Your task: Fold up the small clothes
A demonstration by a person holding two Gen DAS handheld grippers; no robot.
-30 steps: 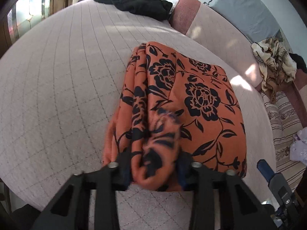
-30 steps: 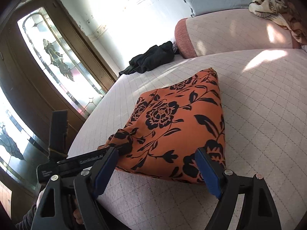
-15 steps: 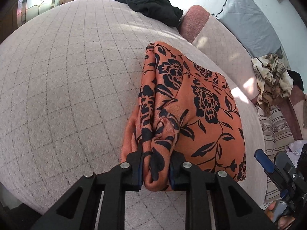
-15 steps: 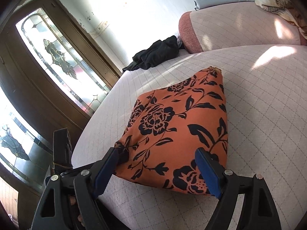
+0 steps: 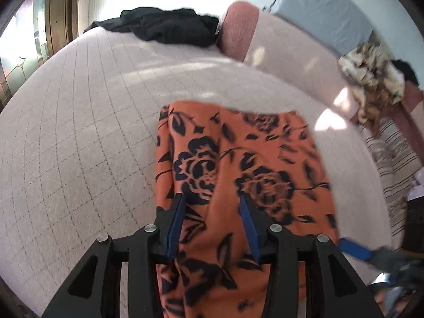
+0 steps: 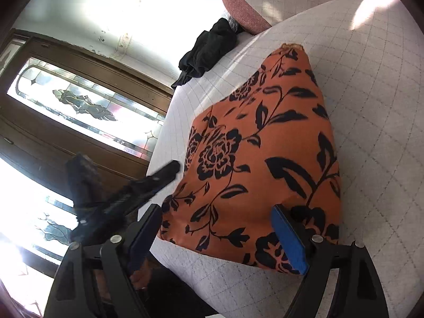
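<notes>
A folded orange garment with a black flower print lies on the pale quilted bed. My left gripper is open, its blue-padded jaws apart above the garment's near left part, holding nothing. In the right wrist view the same garment lies in front of my right gripper, which is wide open at the garment's near edge and empty. The left gripper's body shows blurred at the left of that view.
A black garment lies at the far end of the bed beside a pink bolster. A grey pillow and a crumpled patterned cloth lie at the far right. A wooden door with stained glass stands beyond the bed's left edge.
My left gripper has let go of the garment's bunched edge and opened; it now hovers over the garment. The right gripper stays open and has moved closer, tilting.
</notes>
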